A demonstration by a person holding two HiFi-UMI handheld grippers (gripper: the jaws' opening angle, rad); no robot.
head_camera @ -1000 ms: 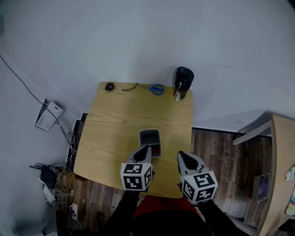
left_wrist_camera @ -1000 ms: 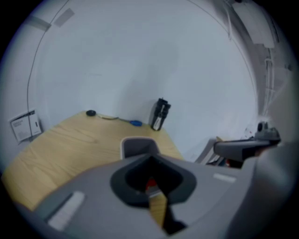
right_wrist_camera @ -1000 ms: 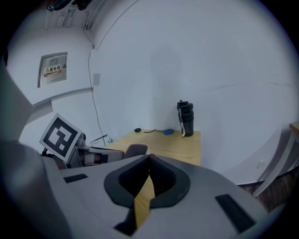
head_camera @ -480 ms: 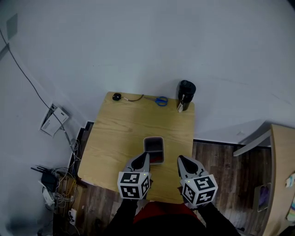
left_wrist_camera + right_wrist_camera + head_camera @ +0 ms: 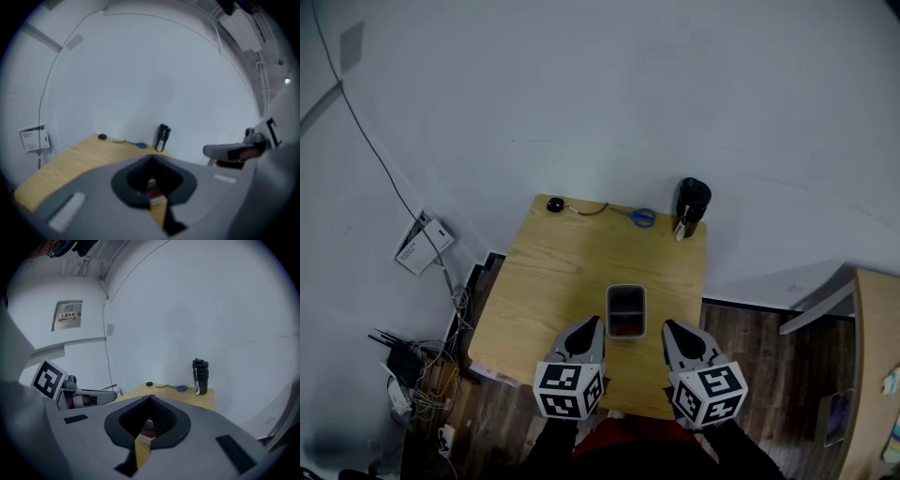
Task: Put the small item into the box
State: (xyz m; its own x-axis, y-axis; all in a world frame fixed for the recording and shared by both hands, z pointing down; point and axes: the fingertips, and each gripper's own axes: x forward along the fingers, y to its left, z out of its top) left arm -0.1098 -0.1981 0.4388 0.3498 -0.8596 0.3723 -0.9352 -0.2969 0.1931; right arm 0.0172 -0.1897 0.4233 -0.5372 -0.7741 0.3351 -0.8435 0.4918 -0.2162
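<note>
Your left gripper [image 5: 151, 160] has its jaws pressed together at the tips, and nothing is caught in them; through the slit below the tips you only see the table and a bit of red beyond. Your right gripper [image 5: 150, 398] is the same: jaws together and empty. In the head view both hang side by side over the near edge of the table [image 5: 572, 272], close to your body, one on each side of the box [image 5: 625, 302] and just short of it, touching neither it nor each other. The box stands near the table's near edge, between the two grippers' lines of reach. A red item [image 5: 624, 329] lies inside it, at the end nearest you; the far end looks dark and empty, though you cannot tell from here whether a wall divides the two. If that red thing is the small item, as it appears, the placing is done and nothing is left but to draw back. No other small loose piece shows near the box. Farther out, along the far edge by the wall, are a black bottle [image 5: 693, 204] at the right corner and blue scissors [image 5: 643, 217] just left of it, both well apart from the box.
</note>
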